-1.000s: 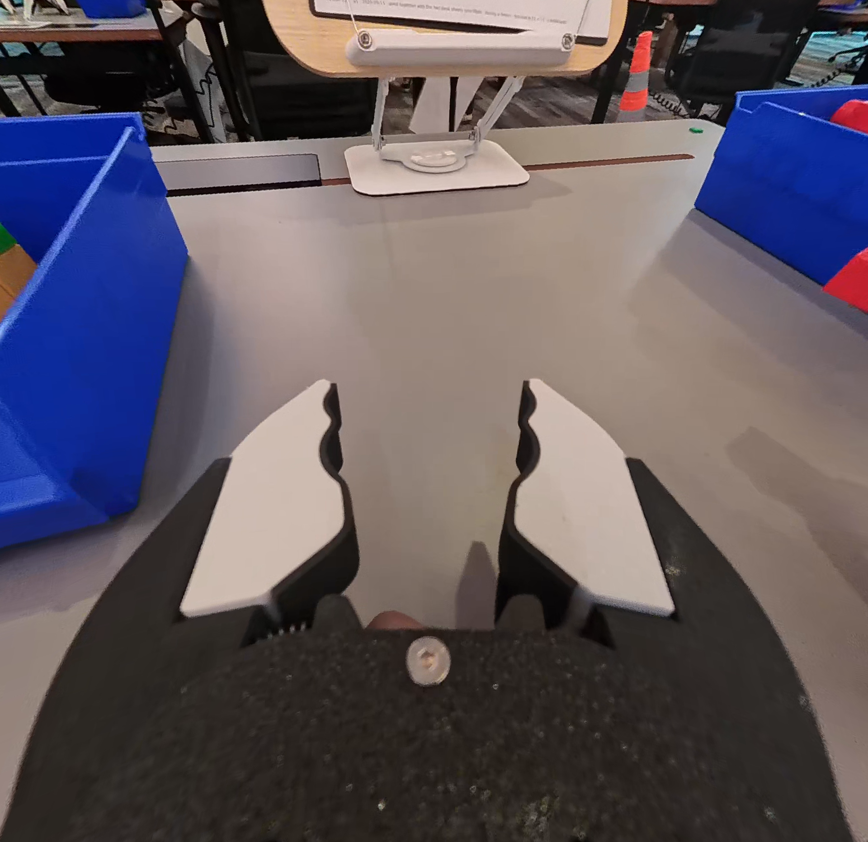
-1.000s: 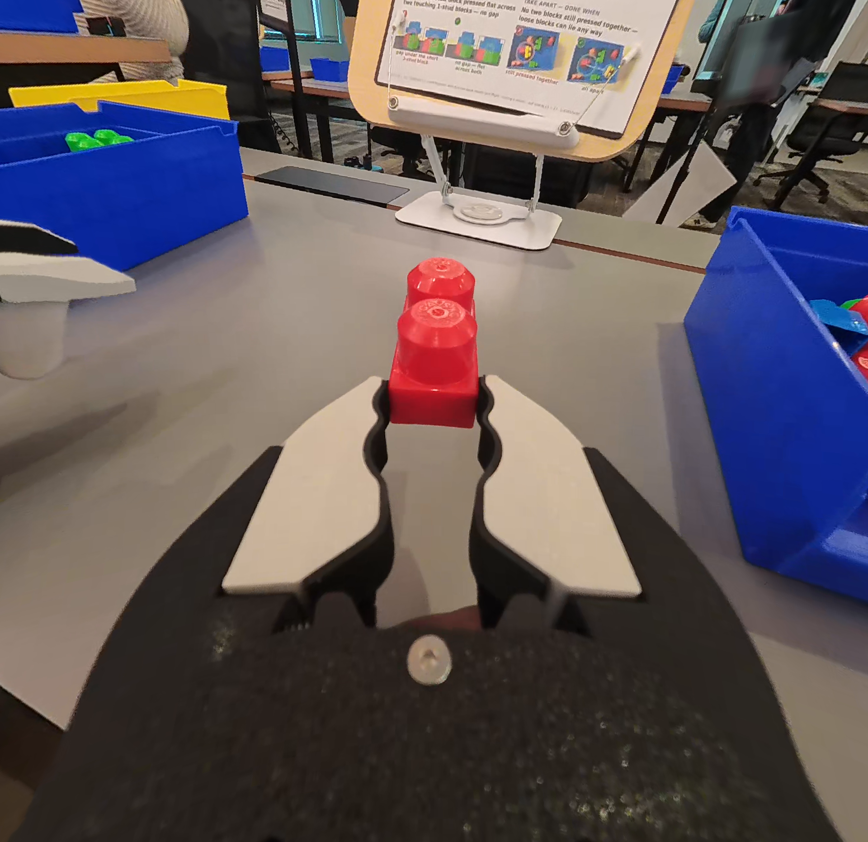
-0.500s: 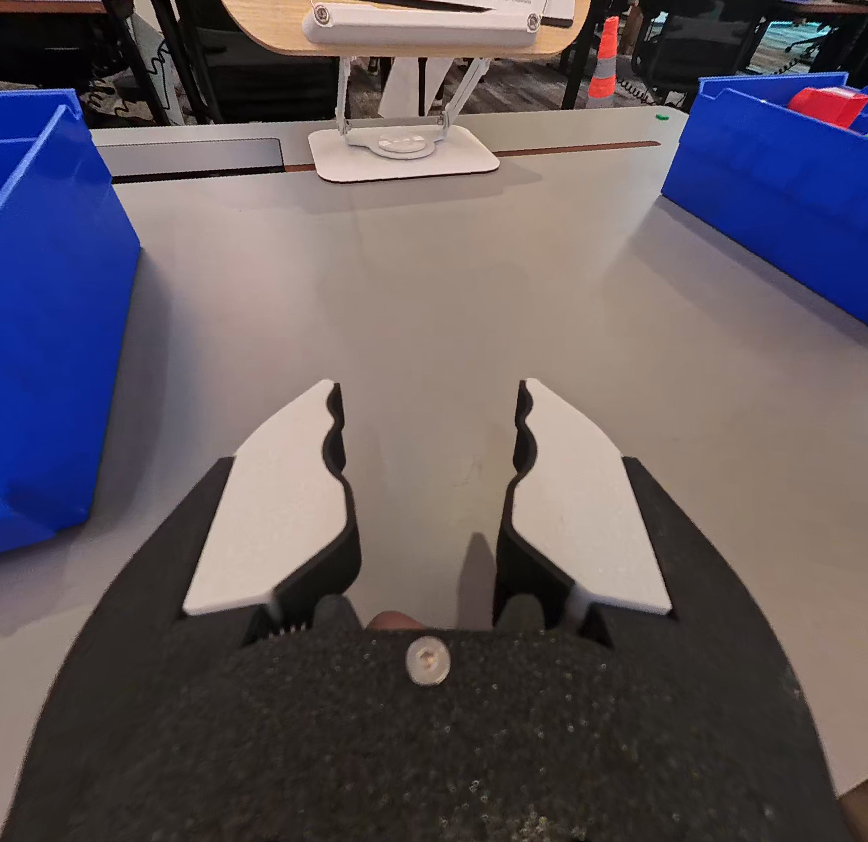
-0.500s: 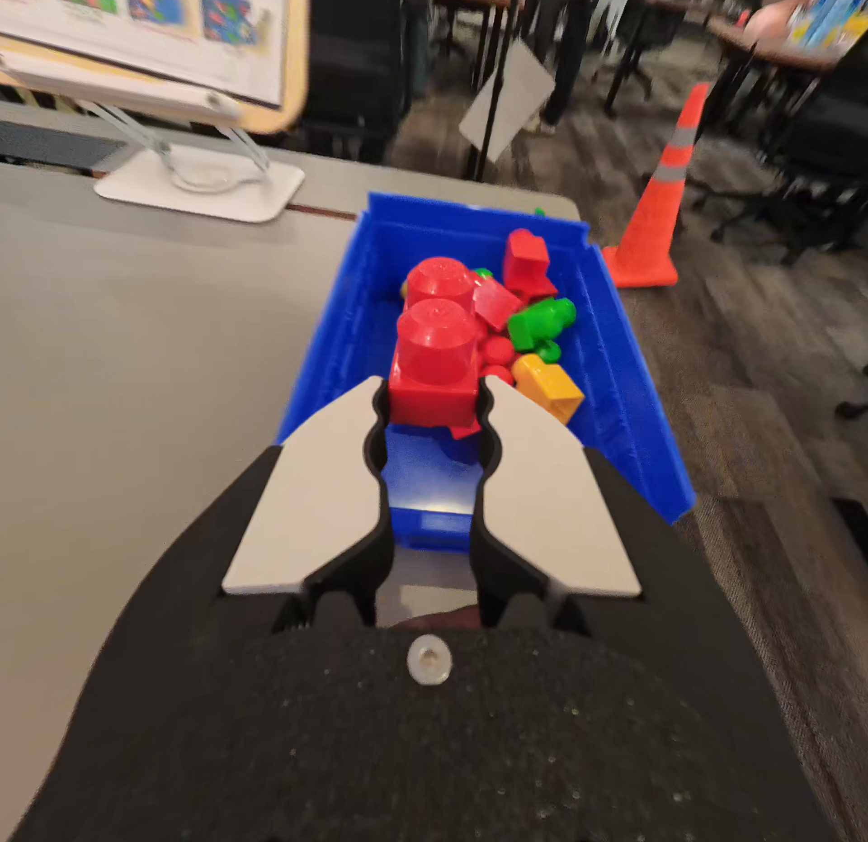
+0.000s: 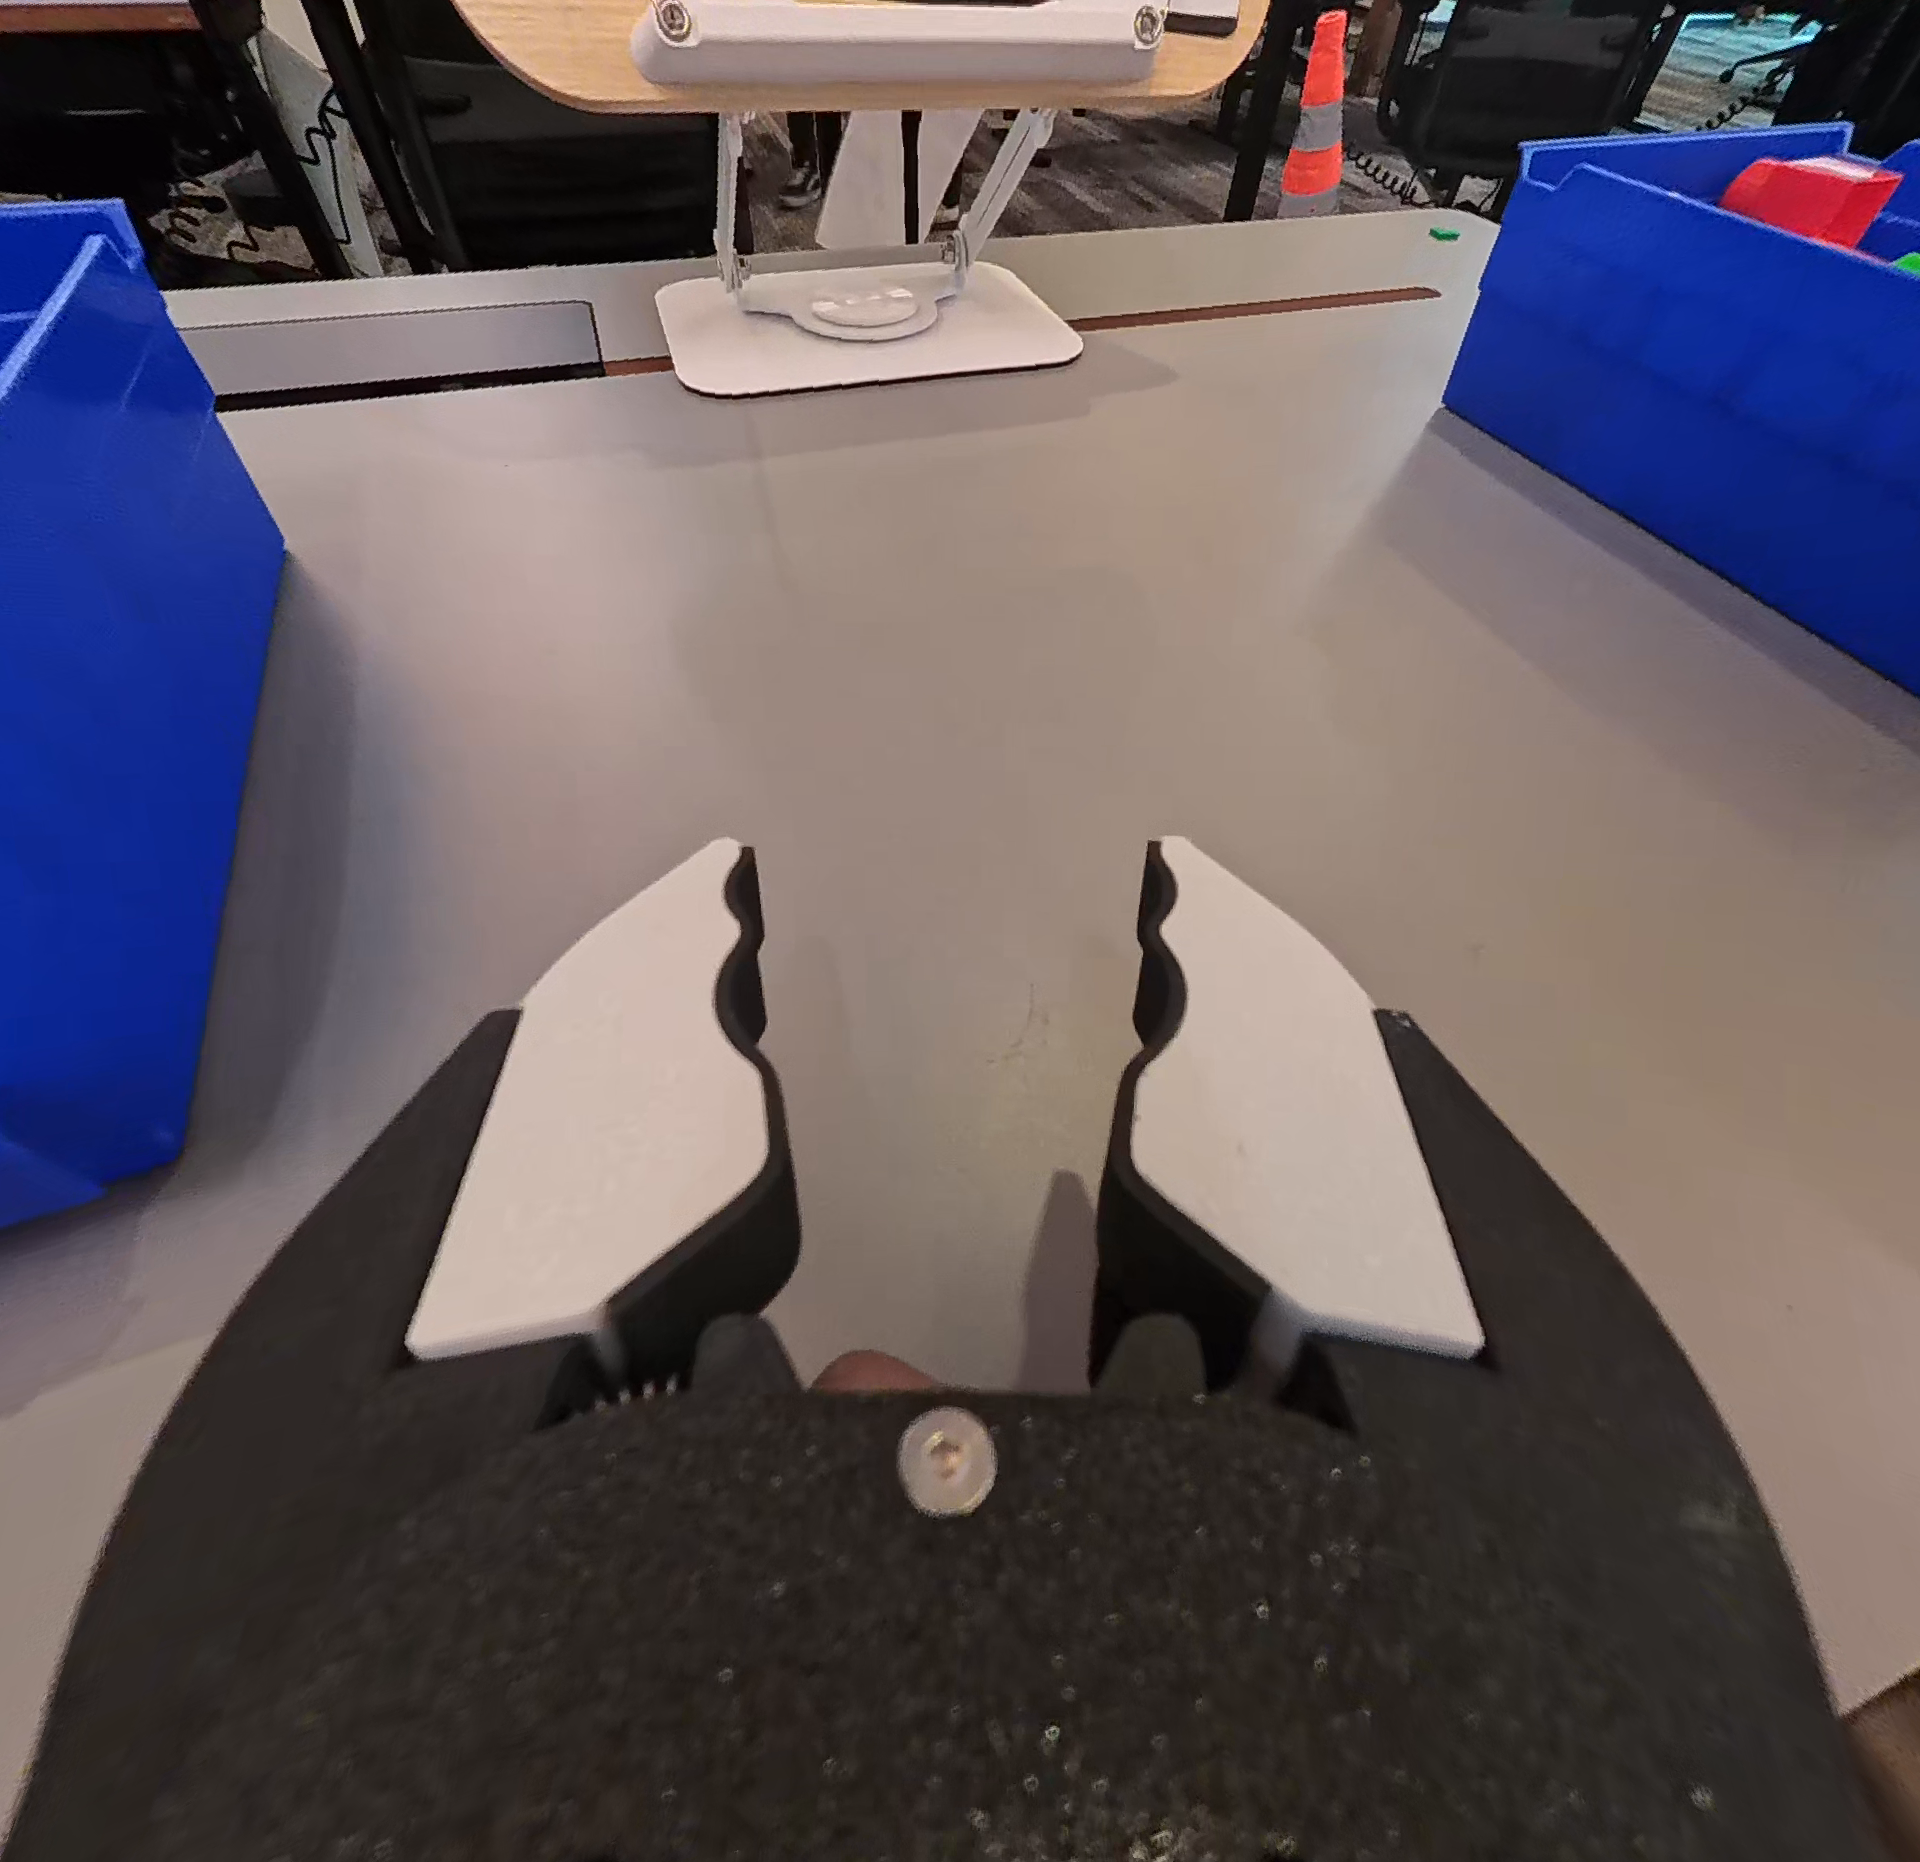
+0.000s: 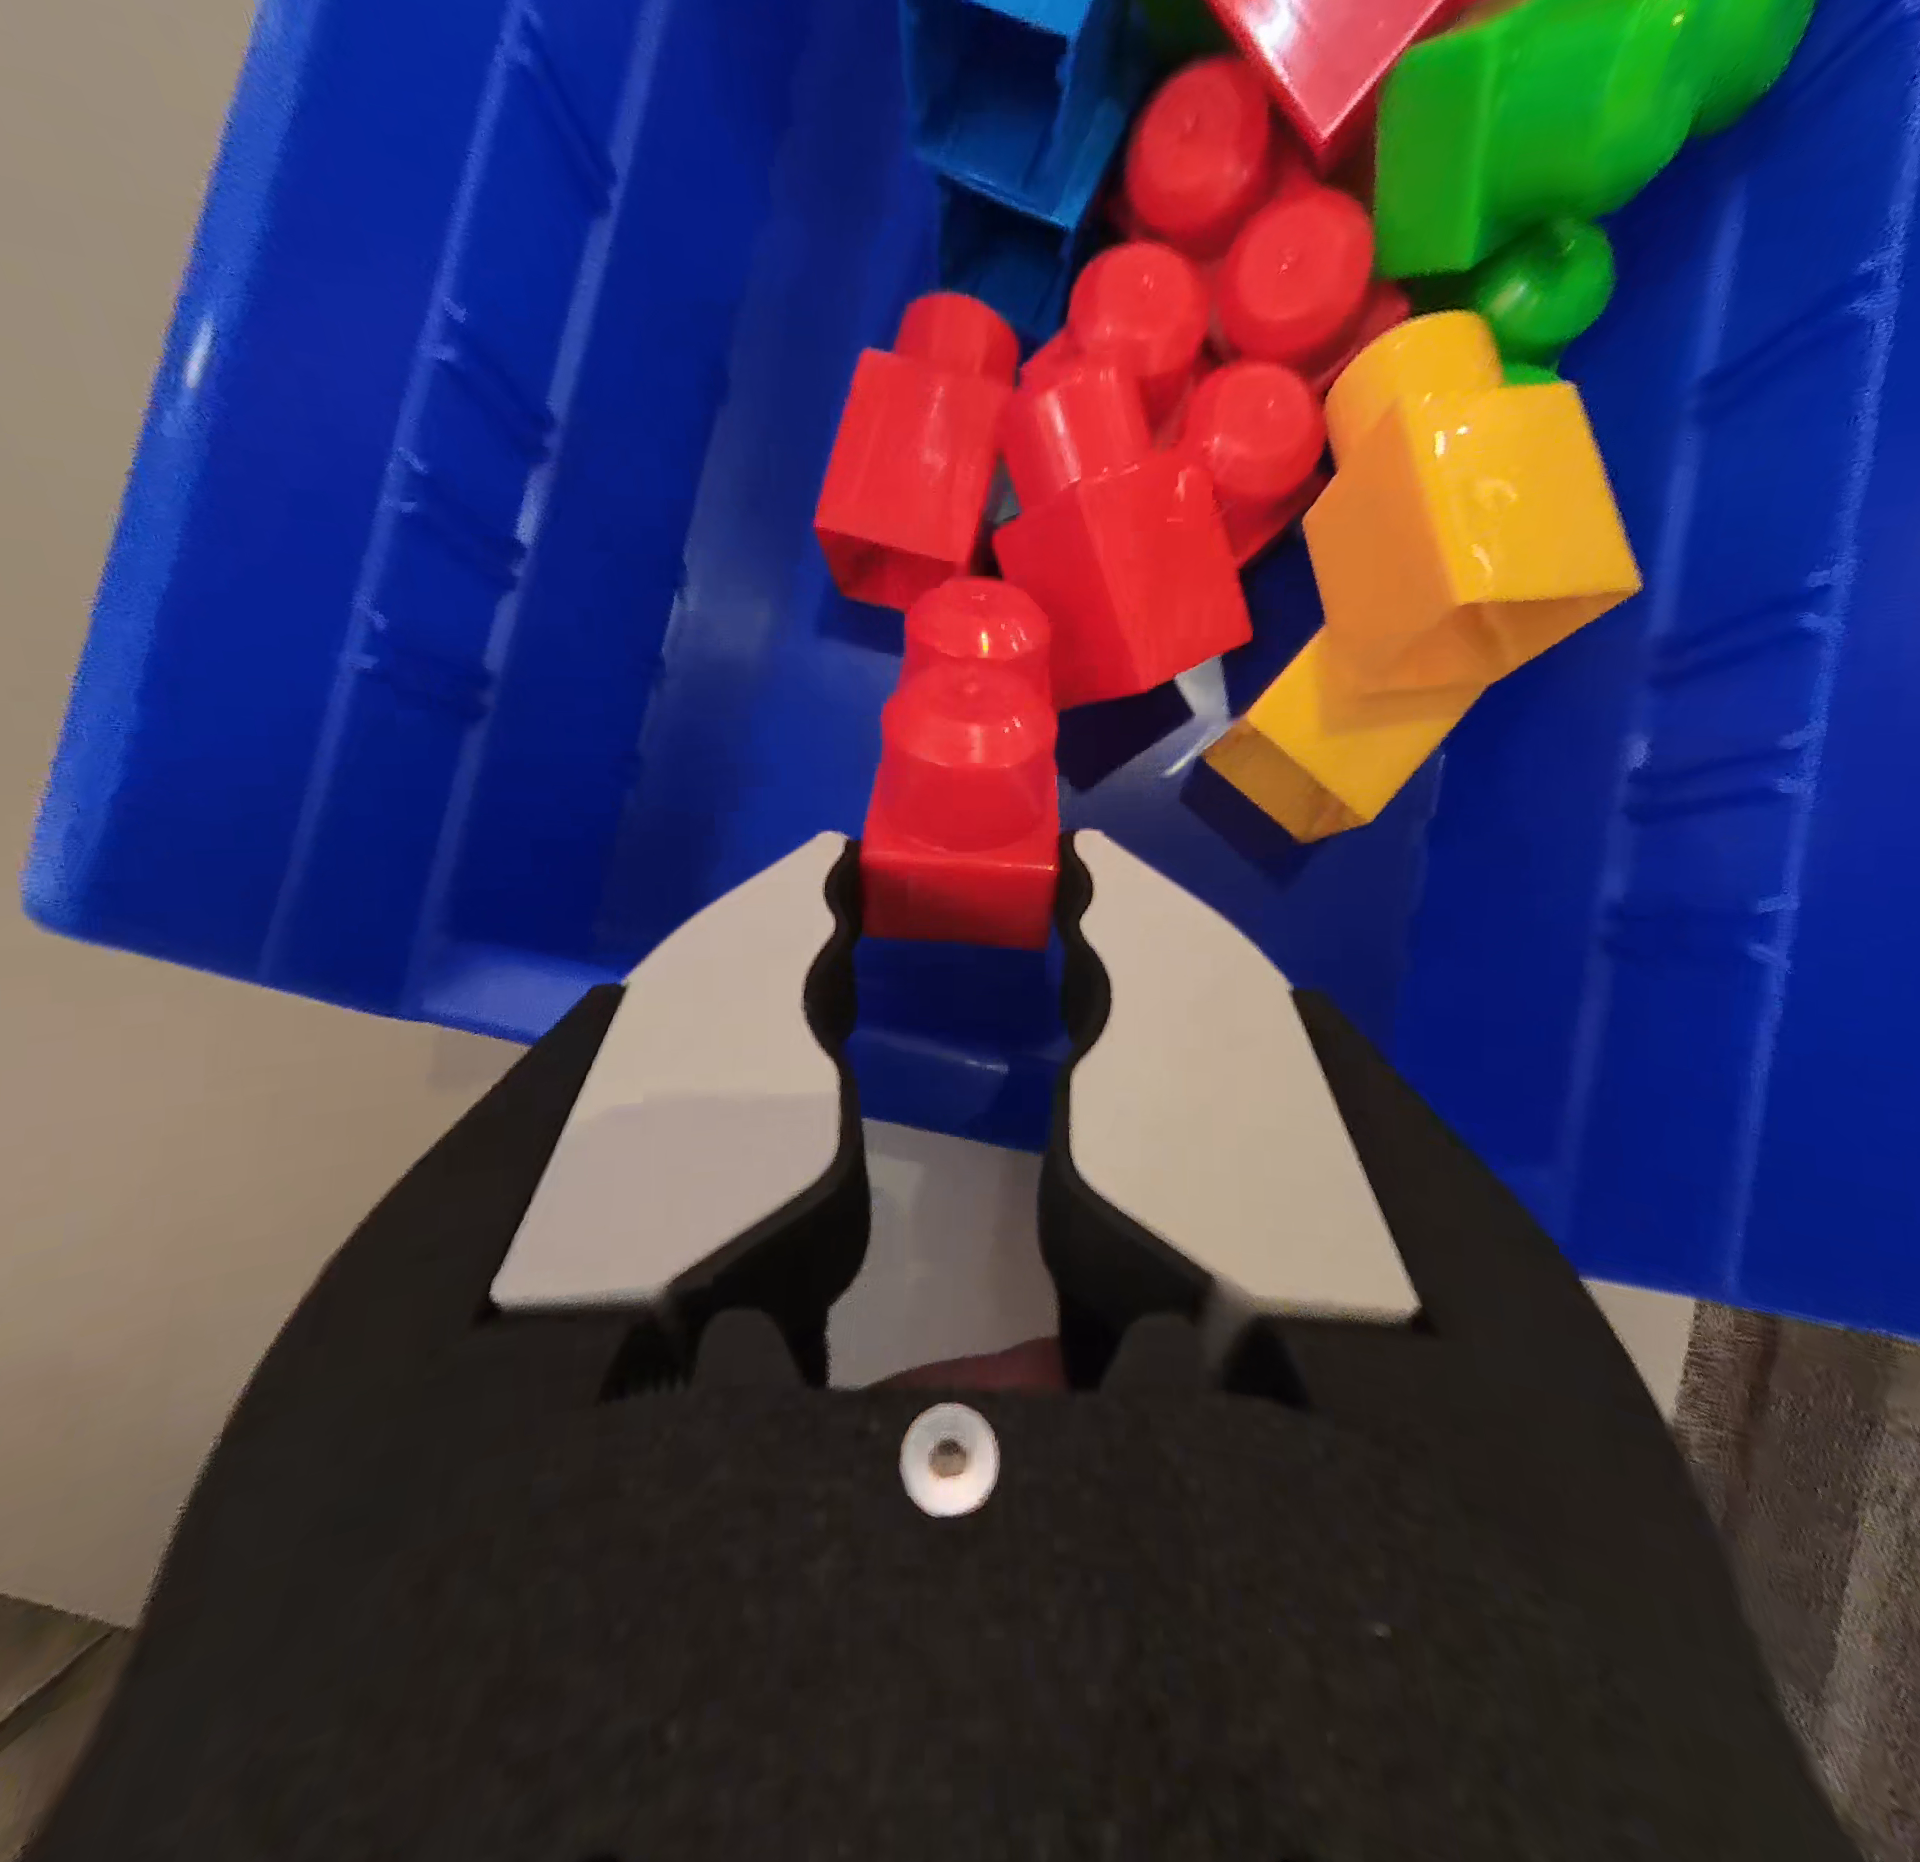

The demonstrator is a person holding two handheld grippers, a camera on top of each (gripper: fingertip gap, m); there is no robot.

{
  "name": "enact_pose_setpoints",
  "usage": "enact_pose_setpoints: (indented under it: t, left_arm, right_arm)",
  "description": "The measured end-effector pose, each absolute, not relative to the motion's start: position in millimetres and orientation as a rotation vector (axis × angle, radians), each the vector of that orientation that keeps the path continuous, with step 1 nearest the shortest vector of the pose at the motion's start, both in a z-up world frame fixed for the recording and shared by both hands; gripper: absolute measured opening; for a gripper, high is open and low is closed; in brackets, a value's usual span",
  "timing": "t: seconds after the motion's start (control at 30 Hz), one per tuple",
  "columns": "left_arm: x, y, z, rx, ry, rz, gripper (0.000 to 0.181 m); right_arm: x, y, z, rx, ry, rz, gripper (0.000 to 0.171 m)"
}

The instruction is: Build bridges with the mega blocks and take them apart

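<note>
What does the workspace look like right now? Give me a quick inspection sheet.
Surface: grey table, bare in the middle.
Job's things: red two-stud block held over the right blue bin; in that bin lie loose red blocks, a yellow block, a green block and a blue block.
Clutter: left blue bin; instruction board on a white stand at the far edge.
Grippers: left gripper with jaws apart, empty; right gripper with jaws shut on the red two-stud block.
Cables: nothing seen on the table.
Surroundings: orange traffic cone, desks and chairs behind.
</note>
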State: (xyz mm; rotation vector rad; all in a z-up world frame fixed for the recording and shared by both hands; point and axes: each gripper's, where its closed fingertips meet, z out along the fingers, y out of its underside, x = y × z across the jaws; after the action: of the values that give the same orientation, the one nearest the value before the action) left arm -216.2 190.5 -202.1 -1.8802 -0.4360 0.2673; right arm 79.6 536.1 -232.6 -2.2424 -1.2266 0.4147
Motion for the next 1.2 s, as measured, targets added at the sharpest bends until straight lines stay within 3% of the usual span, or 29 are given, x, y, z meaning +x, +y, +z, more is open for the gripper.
enact_pose_setpoints:
  t: [0.23, 0.37, 0.5, 0.67, 0.77, 0.9, 1.03, 1.2]
  left_arm:
    - [-216, 190, -202, -1.880, -0.431, 0.258, 0.069]
    - [-215, 191, -203, -1.885, -0.426, 0.257, 0.069]
    - [-216, 190, -201, -1.881, -0.423, 0.277, 0.069]
    - [-221, 191, -200, -1.884, -0.430, 0.298, 0.069]
    - [-224, 190, -196, -1.871, -0.436, 0.316, 0.069]
    - [-226, 188, -194, -1.863, -0.448, 0.321, 0.069]
    - [-226, 186, -196, -1.868, -0.455, 0.316, 0.071]
    - [-228, 180, -198, -1.863, -0.478, 0.324, 0.071]
  right_arm:
    - [84, 540, -229, -2.241, -1.207, 0.369, 0.040]
    - [85, 542, -211, -2.189, -1.178, 0.336, 0.065]
    - [67, 519, -136, -1.932, -1.133, 0.398, 0.062]
    - [24, 431, -54, -1.541, -1.072, 0.562, 0.064]
    - [-13, 375, -67, -1.453, -1.049, 0.692, 0.065]
    - [-56, 335, -131, -1.440, -1.027, 0.730, 0.072]
    - [-72, 313, -172, -1.456, -1.060, 0.728, 0.072]
    - [-76, 311, -180, -1.498, -1.082, 0.764, 0.074]
